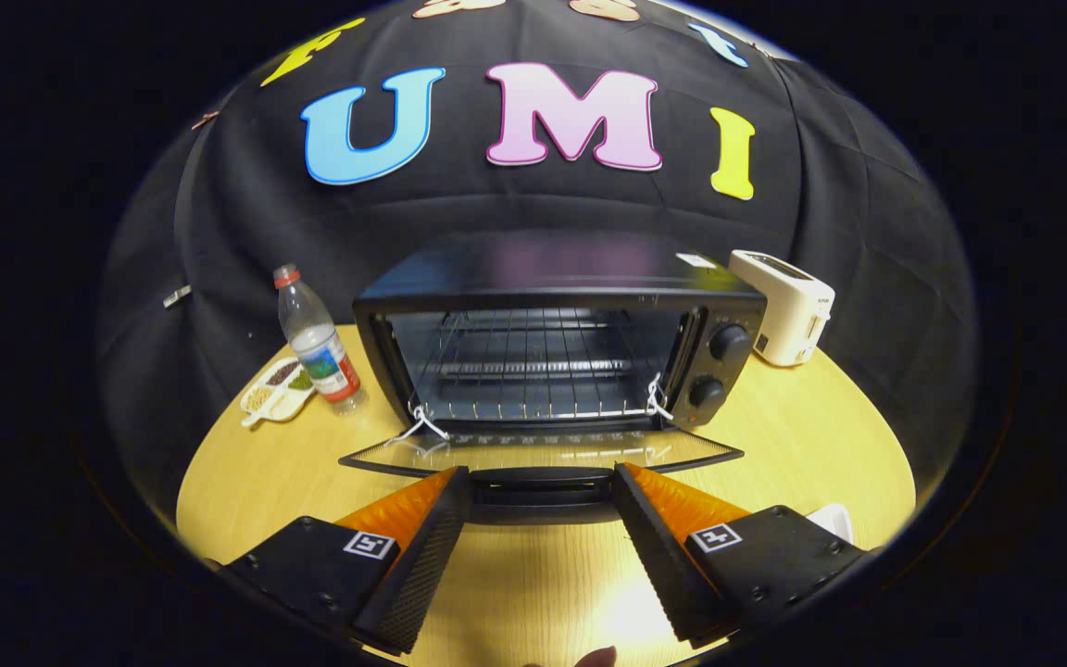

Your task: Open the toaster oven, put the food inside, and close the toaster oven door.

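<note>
Your gripper (541, 486) has its jaws spread wide, grasping nothing, with the handle (541, 480) of the toaster oven's (559, 333) folded-down door (543, 452) sitting between the tips. Beyond them the oven cavity stands open, its wire rack (533, 371) bare. A water bottle (316, 341) stands left of the oven, a toaster (785, 306) to its right

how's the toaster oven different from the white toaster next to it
The toaster oven is black, wide and boxy; the white toaster is smaller and narrower. The oven stands open, its glass door dropped flat toward the gripper, wire rack bare; the toaster shows only a top slot. The oven sits mid-table just beyond the open jaws, the toaster behind its knob side. Both rest on the wooden table.
</note>
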Tool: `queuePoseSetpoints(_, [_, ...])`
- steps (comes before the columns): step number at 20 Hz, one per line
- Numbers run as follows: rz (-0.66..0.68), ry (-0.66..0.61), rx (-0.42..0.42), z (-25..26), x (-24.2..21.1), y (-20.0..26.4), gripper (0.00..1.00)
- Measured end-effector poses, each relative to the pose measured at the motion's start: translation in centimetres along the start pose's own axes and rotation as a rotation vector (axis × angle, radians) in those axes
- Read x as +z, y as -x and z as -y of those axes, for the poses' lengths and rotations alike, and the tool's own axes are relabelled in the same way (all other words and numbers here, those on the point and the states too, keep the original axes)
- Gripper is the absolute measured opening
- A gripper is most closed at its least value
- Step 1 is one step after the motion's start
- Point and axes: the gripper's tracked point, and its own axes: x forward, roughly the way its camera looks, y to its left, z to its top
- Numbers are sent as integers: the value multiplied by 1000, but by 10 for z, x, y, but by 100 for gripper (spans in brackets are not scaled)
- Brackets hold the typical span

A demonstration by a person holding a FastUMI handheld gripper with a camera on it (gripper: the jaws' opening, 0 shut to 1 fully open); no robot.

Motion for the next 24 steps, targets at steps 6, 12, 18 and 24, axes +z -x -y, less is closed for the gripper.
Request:
queuePoseSetpoints(6, [-151, 60, 6, 0, -49, -9, 100])
queuePoseSetpoints(12, [-144, 16, 33, 5, -46, 17, 100])
queuePoseSetpoints(18, [-228, -26, 100, 56, -35, 55, 100])
queuePoseSetpoints(24, [-358, -87, 140, 158, -26, 87, 99])
